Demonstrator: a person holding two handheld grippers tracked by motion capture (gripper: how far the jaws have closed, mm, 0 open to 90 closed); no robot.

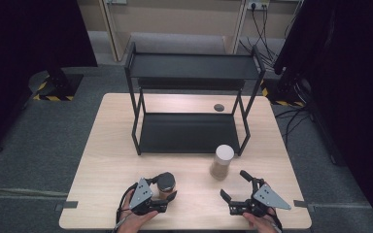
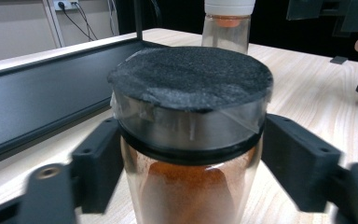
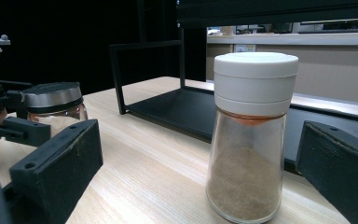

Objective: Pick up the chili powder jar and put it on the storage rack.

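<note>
A glass jar [image 1: 165, 183] with a black lid and orange-brown powder stands at the table's front left. My left gripper [image 1: 162, 194] is shut on it, and in the left gripper view both pads [image 2: 98, 168] press the jar [image 2: 191, 93] just under the lid. A taller shaker [image 1: 222, 162] with a white cap and tan powder stands upright at the front right. My right gripper [image 1: 232, 184] sits just in front of it, open, with the shaker [image 3: 249, 135] ahead of its jaws and untouched. The right gripper view also has the held jar [image 3: 56, 109] at its left.
A black two-tier metal rack [image 1: 194, 66] stands on the far half of the wooden table [image 1: 111, 145], its lower shelf [image 1: 187, 133] bare. A small round grommet [image 1: 218, 107] sits behind it. Cables trail on the floor at the back right.
</note>
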